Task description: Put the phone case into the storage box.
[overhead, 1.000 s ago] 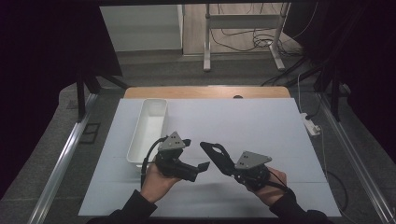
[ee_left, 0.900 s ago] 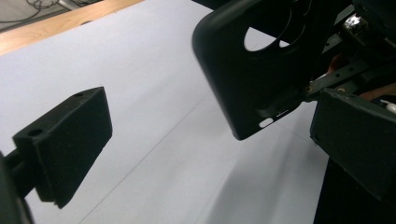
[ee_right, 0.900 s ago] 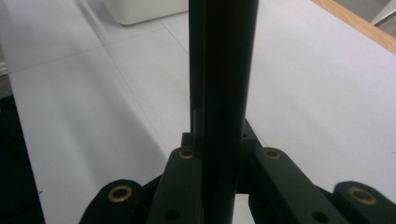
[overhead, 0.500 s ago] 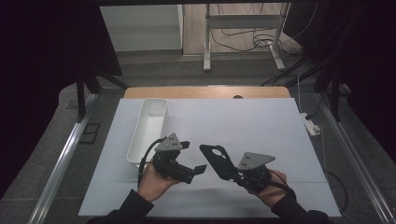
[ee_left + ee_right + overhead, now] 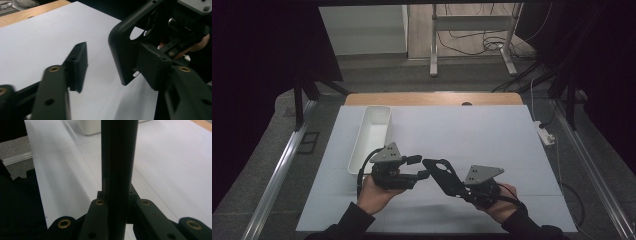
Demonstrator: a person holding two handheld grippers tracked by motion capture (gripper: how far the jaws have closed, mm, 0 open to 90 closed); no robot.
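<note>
Bracket [image 5: 443, 175] sits clamped edge-on in your right gripper [image 5: 117, 202], near the table's [image 5: 472, 130] front, offered leftward so your left gripper [image 5: 110, 67], jaws apart, can take its free end.

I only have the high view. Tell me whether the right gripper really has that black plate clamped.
Observer: Yes. In the right gripper view, the right gripper has both jaws pressed against the black plate, which stands edge-on between them.
Operator: Report the left one.
Observer: The left gripper is open; in its own view, one jaw lies against the plate's flat face and the other stands apart over the white table.
Operator: Describe the plate's end.
Observer: The left gripper view shows a rounded corner and a round hole through it.
</note>
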